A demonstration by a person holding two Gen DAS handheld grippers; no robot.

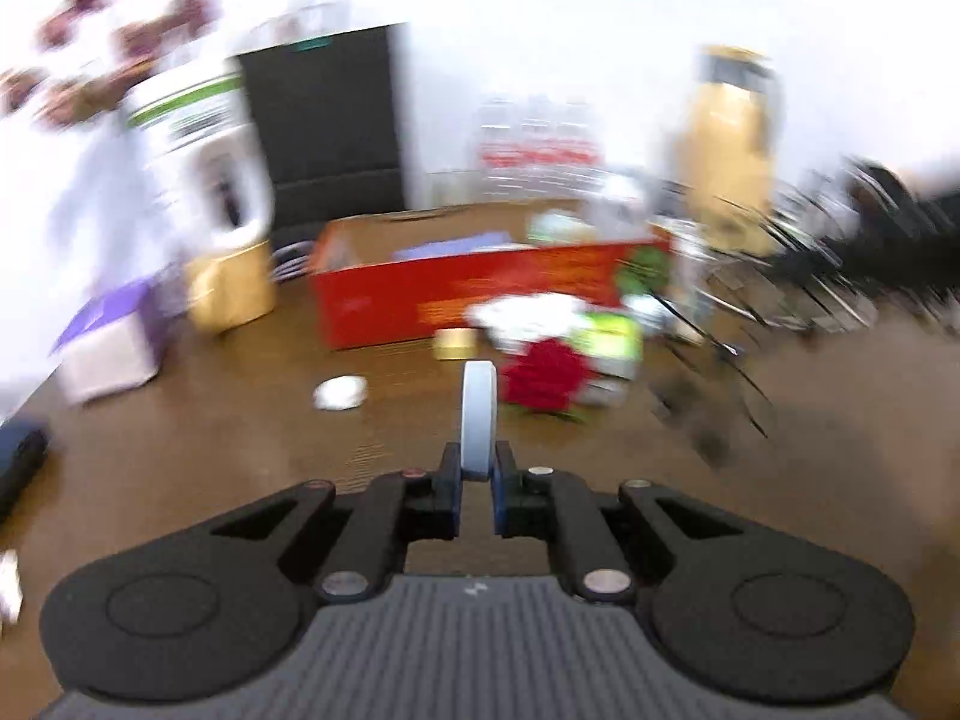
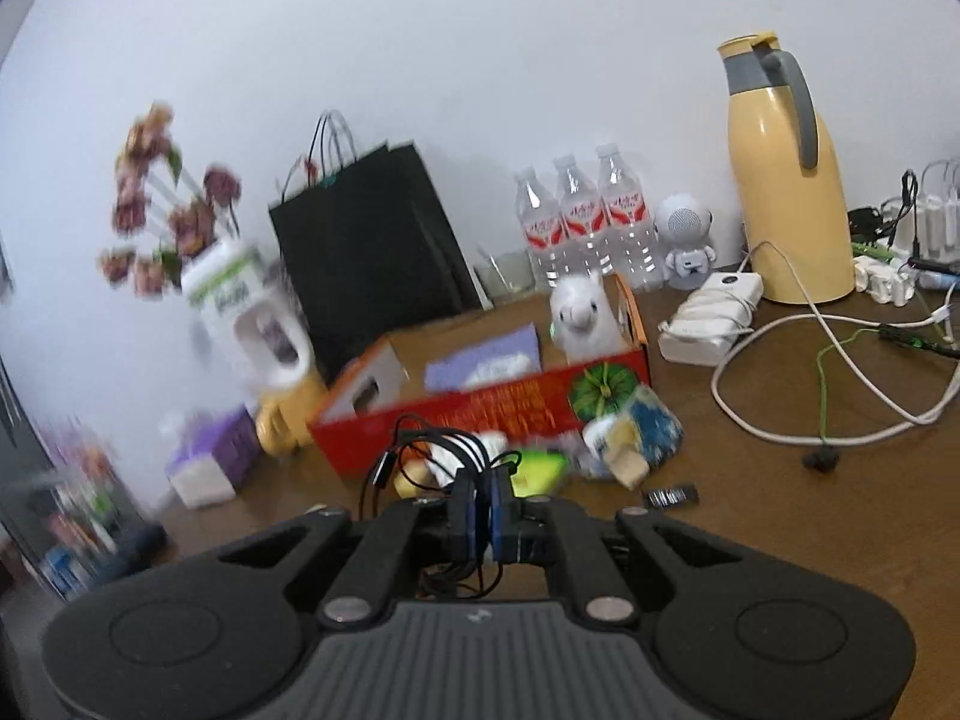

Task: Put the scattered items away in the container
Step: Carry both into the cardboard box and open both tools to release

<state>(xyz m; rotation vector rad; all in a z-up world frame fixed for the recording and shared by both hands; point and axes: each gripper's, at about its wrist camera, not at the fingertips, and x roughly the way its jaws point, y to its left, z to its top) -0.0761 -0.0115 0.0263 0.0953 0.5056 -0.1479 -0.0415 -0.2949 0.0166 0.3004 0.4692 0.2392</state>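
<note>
My left gripper [image 1: 478,468] is shut on a pale blue-white roll of tape [image 1: 478,414], held upright on edge above the brown table. Ahead of it stands the red cardboard box [image 1: 420,300], open at the top, with a red flower [image 1: 549,381], a small gold tin [image 1: 456,343] and white and green packets [image 1: 606,336] scattered in front. My right gripper [image 2: 482,501] is shut on a tangle of thin black cable [image 2: 420,450], lifted above the table in front of the red box [image 2: 480,414]. Inside that box sit a white plush alpaca [image 2: 579,315] and a purple packet [image 2: 480,360].
A black paper bag [image 2: 366,264], a white jug with flowers [image 2: 246,306], water bottles [image 2: 582,216], a yellow thermos [image 2: 786,180], a white charger with cables [image 2: 708,318] and a purple tissue box [image 2: 207,462] crowd the table. A crumpled white scrap [image 1: 339,391] lies left of the tape.
</note>
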